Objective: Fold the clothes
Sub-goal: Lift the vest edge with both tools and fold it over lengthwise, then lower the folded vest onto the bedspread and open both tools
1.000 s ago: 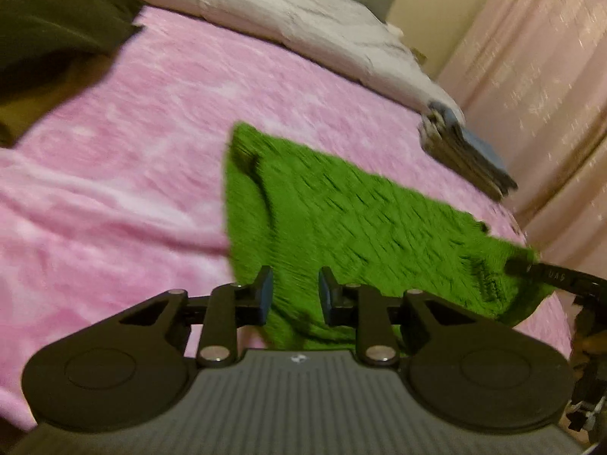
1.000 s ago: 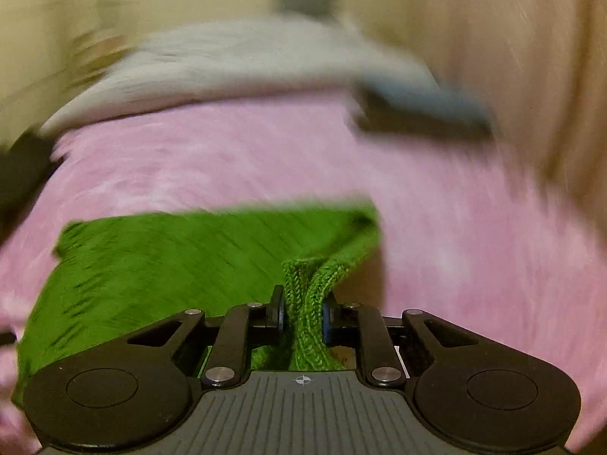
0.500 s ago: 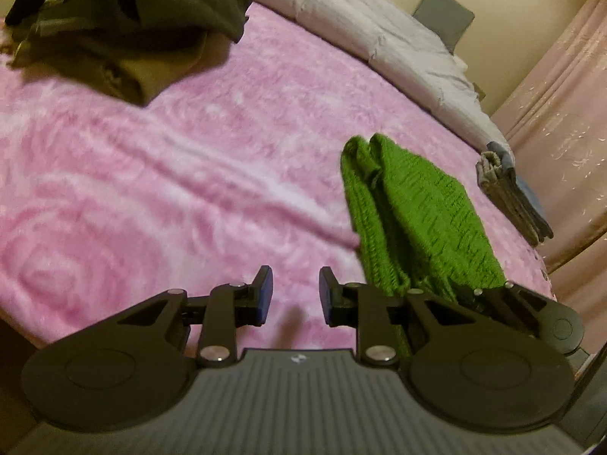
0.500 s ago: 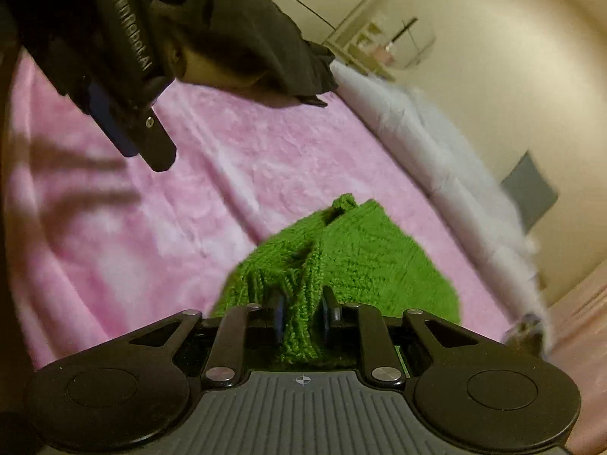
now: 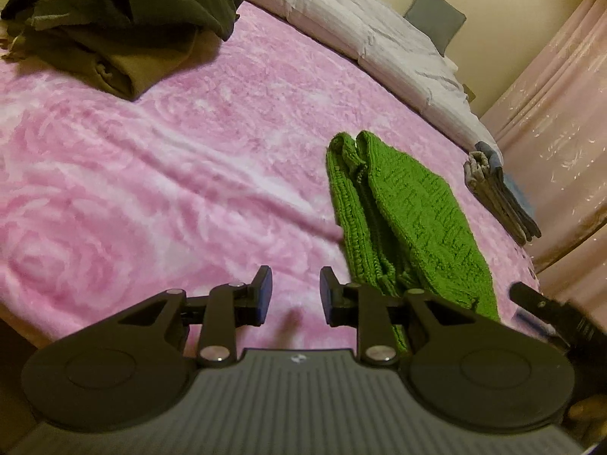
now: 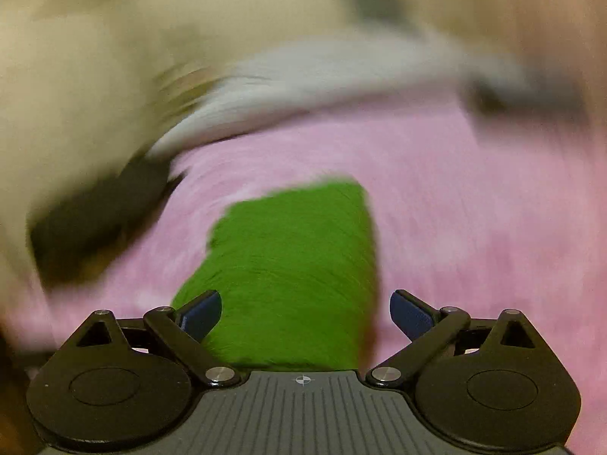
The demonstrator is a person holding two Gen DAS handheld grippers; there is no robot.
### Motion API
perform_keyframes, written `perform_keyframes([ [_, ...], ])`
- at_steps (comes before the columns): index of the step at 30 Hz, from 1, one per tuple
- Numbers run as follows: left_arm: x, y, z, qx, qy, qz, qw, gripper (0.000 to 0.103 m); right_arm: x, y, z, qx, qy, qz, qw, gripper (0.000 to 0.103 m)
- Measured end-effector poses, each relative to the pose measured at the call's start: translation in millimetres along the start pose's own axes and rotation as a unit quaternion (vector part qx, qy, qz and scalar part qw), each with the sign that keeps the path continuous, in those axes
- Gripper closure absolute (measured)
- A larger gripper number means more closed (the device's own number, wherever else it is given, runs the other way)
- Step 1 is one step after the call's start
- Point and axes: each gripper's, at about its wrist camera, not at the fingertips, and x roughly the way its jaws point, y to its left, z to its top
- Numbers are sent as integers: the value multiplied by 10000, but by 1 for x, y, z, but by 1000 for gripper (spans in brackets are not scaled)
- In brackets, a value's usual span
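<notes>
Lying folded, green sweater (image 5: pixel 409 212); right gripper (image 6: pixel 305 313) jaws wide, view blurred.

The room is dim and warm, a yellowish cast over everything. In the left wrist view the picture is fairly sharp: the knit of the green sweater (image 5: pixel 402 208) reads clearly, and soft shadows lie in the folds of the pink blanket (image 5: pixel 151 174) left of it. Edges bend with fisheye curve, corners go black. The right wrist view is badly smeared by motion; the green sweater (image 6: pixel 296 265) is a flat blur, only the right claw (image 6: pixel 305 313) looks crisp.
</notes>
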Motion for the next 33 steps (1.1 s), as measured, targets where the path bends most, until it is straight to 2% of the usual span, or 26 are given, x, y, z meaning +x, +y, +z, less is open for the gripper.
perform_keyframes([
  [1,-1,0,0,-5,-15,5,10000,82,4,-22,-4,955,191,214,9950,5],
  [2,-2,0,1,-14,-29,7,10000,82,8,-44,-9,1901,379,425,9801,5],
  [3,-3,-1,1,-26,-39,1,10000,82,11,-66,-13,2814,561,637,9558,5],
  [4,-3,-1,1,-32,-41,-11,10000,82,18,-76,-22,3403,672,925,9333,5],
  [6,-3,-3,0,-32,-22,-11,10000,81,27,-76,-31,3840,610,1267,9125,9],
  [7,-3,-4,0,-31,-10,-3,10000,81,34,-71,-30,3817,619,1274,9134,21],
  [8,-3,-4,0,-34,4,9,10000,81,42,-67,-28,3732,674,1100,9187,46],
  [9,-3,-5,0,-35,17,16,10000,81,49,-64,-23,3632,795,924,9237,58],
  [11,-3,-7,1,-15,26,35,10000,81,52,-62,-15,3421,908,836,9315,73],
  [12,-3,-9,2,12,27,47,10000,81,53,-60,-11,3307,964,792,9355,75],
  [13,-3,-11,3,38,27,59,10000,81,50,-60,-1,3031,1015,762,9445,77],
  [17,0,-21,8,191,49,31,9998,81,30,-81,48,1844,1054,612,9753,78],
  [19,4,-29,9,279,81,-51,9996,81,28,-103,89,1130,1039,414,9873,79],
  [23,21,-50,10,457,232,-227,9984,81,28,-150,154,93,1229,125,9923,79],
  [26,40,-70,11,602,367,-389,9968,81,38,-169,187,-618,1128,-146,9916,78],
  [28,56,-81,12,635,496,-513,9954,81,50,-178,194,-659,992,-271,9925,78],
  [30,71,-93,14,664,617,-634,9939,81,63,-193,188,-362,862,-486,9944,69],
  [31,78,-97,16,688,658,-665,9932,81,63,-201,182,-109,791,-665,9946,55],
  [33,90,-104,20,746,719,-728,9919,78,49,-212,161,313,427,-977,9938,46],
])
